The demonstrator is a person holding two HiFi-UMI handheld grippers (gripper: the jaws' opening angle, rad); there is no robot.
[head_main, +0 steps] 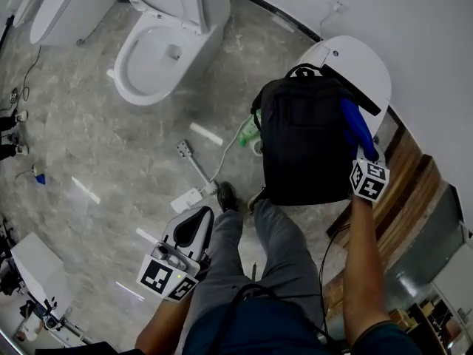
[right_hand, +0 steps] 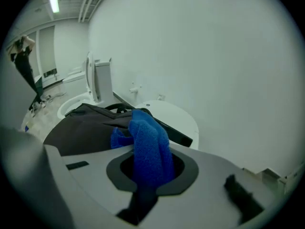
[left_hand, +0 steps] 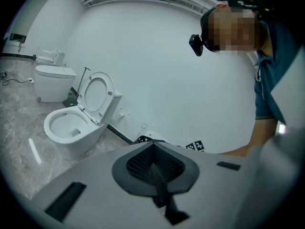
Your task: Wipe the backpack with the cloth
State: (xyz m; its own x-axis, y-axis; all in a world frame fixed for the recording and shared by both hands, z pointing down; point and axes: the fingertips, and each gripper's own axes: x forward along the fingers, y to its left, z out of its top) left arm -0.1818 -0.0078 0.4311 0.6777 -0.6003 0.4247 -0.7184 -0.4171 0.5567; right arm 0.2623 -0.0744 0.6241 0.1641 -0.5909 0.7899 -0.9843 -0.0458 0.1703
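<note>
right gripper view: the right gripper (right_hand: pixel 148 171) pinches the cloth (right_hand: pixel 150 140) (blue) by the backpack (right_hand: pixel 81 133). left gripper (left_hand: pixel 153 165): fingers together, empty.

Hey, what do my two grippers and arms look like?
The left gripper and right gripper have pale grey shells with dark mesh-textured pads around the jaws. Each carries a cube of black-and-white square markers: left cube, right cube. Forearms are bare; the right arm's short sleeve is dark teal.
</note>
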